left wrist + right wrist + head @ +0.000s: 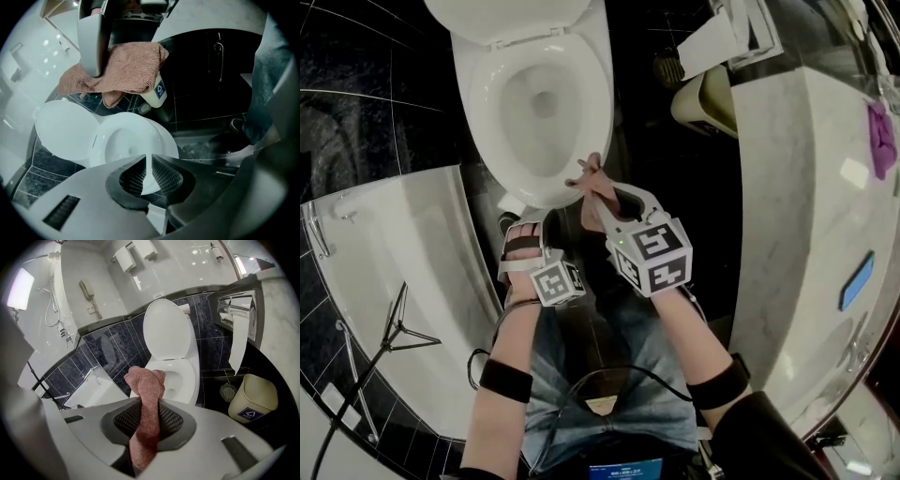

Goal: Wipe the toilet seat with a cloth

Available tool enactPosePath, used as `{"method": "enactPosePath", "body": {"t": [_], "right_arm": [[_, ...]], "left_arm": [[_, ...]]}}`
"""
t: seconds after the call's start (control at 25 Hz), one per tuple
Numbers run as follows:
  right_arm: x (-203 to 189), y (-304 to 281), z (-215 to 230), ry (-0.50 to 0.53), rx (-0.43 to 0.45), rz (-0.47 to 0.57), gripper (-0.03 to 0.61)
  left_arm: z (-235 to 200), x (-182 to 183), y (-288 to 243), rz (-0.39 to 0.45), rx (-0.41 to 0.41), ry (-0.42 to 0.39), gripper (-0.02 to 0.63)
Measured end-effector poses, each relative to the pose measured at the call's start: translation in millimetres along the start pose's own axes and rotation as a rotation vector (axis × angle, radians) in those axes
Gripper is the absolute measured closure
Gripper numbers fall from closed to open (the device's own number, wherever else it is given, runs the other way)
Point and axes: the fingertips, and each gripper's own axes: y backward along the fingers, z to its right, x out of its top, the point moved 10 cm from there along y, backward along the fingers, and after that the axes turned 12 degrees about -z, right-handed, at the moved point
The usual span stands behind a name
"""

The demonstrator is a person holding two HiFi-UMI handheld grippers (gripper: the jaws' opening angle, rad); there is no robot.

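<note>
The white toilet seat (592, 103) is down with the lid (168, 329) raised. My right gripper (149, 420) is shut on a brownish-pink cloth (147, 394) that sticks out past the pads in a bunched fold. In the head view the cloth (591, 178) hangs just off the seat's front rim, and I cannot tell whether it touches. My left gripper (151, 171) is shut with nothing between its pads. It sits low at the left front of the bowl (517, 232) and looks at the seat (159, 136) and at the cloth (126, 68).
A white bathtub (403, 244) curves along the left. A marble counter (806, 216) runs down the right with a purple rag (881, 141) on it. A beige bin (253, 399) and a hanging strip of toilet paper (239, 343) are right of the toilet. The floor is dark tile.
</note>
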Motion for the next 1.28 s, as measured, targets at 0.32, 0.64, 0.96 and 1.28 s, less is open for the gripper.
{"method": "enactPosePath", "body": {"t": [0.32, 0.64, 0.96, 1.28], "right_arm": [[11.2, 18.3, -18.3, 0.012, 0.001, -0.003, 0.472], [57.2, 96.3, -46.2, 0.032, 0.014, 0.032, 0.471], [75.9, 161.1, -70.3, 0.070, 0.020, 0.035, 0.472], [102.2, 176.1, -101.5, 0.112, 0.028, 0.039, 0.474]], "left_arm": [[-45.2, -1.6, 48.0, 0.068, 0.037, 0.118, 0.614], [-132.5, -1.0, 168.0, 0.178, 0.053, 0.351, 0.614], [-184.3, -28.7, 268.9, 0.361, -0.069, 0.720, 0.614], [-215.1, -67.1, 317.1, 0.457, -0.115, 0.855, 0.614]]}}
